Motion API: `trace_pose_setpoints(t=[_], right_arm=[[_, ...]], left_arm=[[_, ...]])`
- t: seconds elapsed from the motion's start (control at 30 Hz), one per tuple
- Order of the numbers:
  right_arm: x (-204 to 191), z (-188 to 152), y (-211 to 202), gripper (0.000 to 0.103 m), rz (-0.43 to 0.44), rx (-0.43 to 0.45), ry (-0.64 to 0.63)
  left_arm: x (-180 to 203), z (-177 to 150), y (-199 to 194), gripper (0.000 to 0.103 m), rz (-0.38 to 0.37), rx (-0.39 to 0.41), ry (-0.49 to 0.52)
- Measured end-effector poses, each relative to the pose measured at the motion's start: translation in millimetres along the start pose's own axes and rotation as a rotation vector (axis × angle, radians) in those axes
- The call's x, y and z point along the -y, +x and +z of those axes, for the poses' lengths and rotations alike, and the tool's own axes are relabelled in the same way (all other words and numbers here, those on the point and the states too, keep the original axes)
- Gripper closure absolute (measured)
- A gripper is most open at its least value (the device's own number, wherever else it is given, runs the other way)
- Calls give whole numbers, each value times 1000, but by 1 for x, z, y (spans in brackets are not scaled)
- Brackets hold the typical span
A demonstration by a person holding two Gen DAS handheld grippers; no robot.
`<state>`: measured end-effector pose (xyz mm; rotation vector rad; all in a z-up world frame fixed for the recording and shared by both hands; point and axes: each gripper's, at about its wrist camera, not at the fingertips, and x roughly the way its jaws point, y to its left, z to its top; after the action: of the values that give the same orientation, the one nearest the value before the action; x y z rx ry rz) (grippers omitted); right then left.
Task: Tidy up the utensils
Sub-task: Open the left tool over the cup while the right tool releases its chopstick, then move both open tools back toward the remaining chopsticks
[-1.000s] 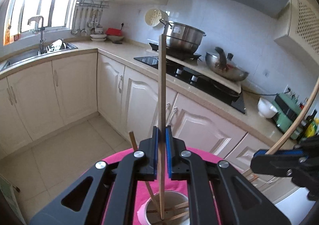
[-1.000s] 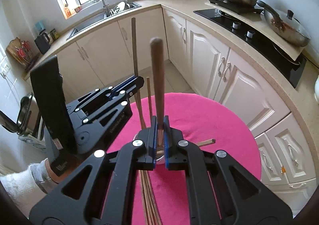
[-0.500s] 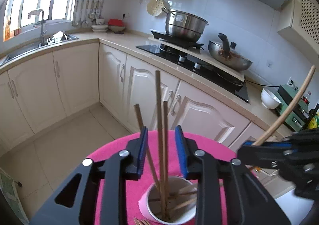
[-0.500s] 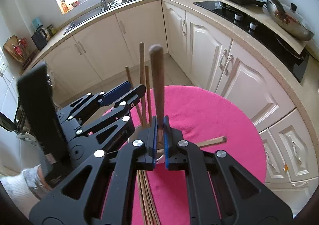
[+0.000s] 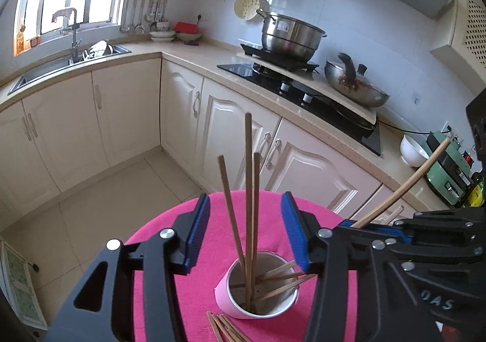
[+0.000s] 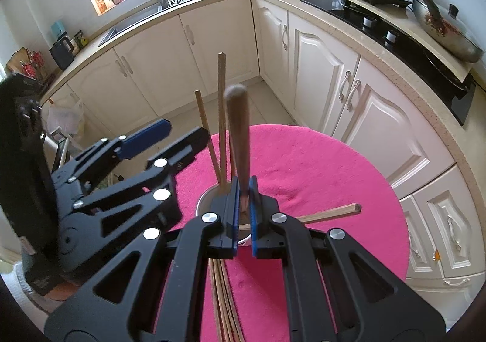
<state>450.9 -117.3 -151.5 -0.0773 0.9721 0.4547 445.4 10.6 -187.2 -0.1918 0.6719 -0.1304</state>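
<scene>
Pink cloth (image 5: pixel 188 287), cup (image 5: pixel 258 308) centred. My left claw (image 5: pixel 246 234) is opening around standing chopsticks (image 5: pixel 249 190), not pressing. Right claw (image 6: pixel 243 214) is clamping a chopstick (image 6: pixel 238 135); I'm lowering it tip-first, steadily, avoiding jostling the cup.

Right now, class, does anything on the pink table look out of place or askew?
Yes. In the cup, several chopsticks lie slanted across the rim rather than upright, and a loose bundle lies on the pink cloth beside the cup, not yet put away.
</scene>
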Motion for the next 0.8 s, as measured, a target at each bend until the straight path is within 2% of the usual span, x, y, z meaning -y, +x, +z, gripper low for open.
trace_pose_setpoints(t=[0.53, 0.57, 0.7, 0.73, 0.8], right_arm=[[-5, -9, -19, 94, -5, 25, 14], [-5, -10, -21, 92, -7, 29, 14], [-6, -15, -30, 72, -6, 47, 18], [-7, -16, -33, 70, -7, 54, 20], [-6, -19, -39, 57, -10, 69, 31]], left_arm=[[-4, 0, -33, 49, 22, -8, -40], [-4, -1, -35, 49, 20, -9, -45], [-6, -6, -44, 49, 23, -19, -61], [-7, -7, -46, 49, 29, -21, -64], [-8, -10, -52, 49, 33, -22, -68]])
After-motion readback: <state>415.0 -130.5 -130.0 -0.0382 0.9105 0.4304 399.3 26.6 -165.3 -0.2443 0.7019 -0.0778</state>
